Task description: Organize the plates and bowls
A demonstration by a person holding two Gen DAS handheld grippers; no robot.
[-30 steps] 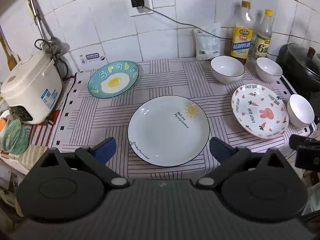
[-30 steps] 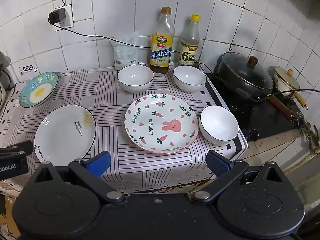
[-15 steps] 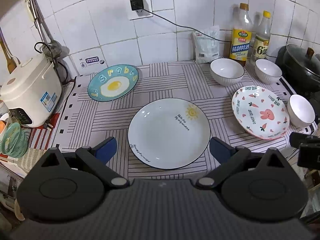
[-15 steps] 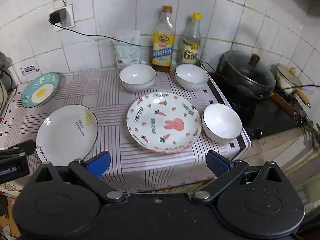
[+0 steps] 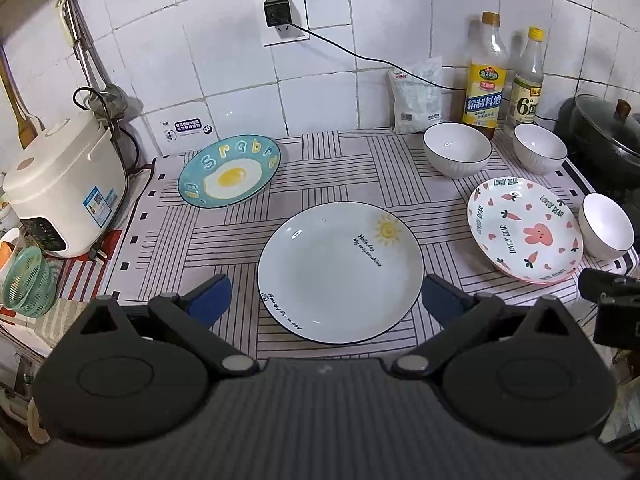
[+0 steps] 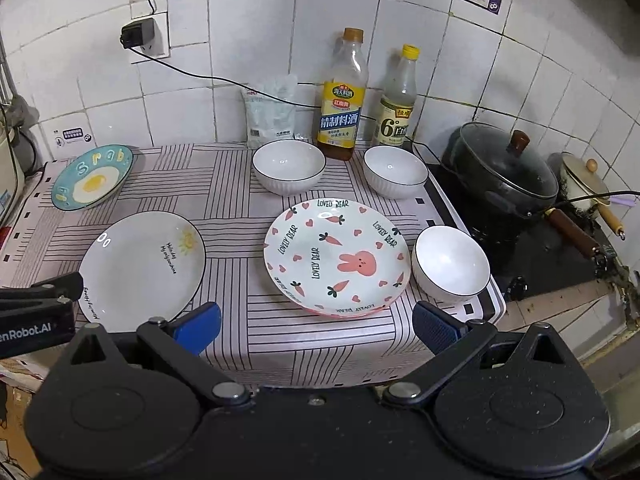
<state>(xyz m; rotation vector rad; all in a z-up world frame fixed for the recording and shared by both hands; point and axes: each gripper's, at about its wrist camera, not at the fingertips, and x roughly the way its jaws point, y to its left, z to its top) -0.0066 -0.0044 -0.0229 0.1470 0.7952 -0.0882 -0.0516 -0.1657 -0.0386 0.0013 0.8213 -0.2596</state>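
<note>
Glossy round plates (image 5: 340, 272) — ribbed bowls (image 5: 457, 150).

White tiled walls (image 5: 240, 60) rise at twelve o'clock behind a counter under a striped cloth (image 5: 344, 168), with a wall socket (image 5: 280, 16) at eleven and a black stovetop (image 6: 552, 248) at three.

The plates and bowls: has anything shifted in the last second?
No dish moved, and nothing was gripped or let go. Only the cameras drifted slightly. The left gripper and right gripper remain open, hovering short of the sun plate and rabbit plate.
</note>
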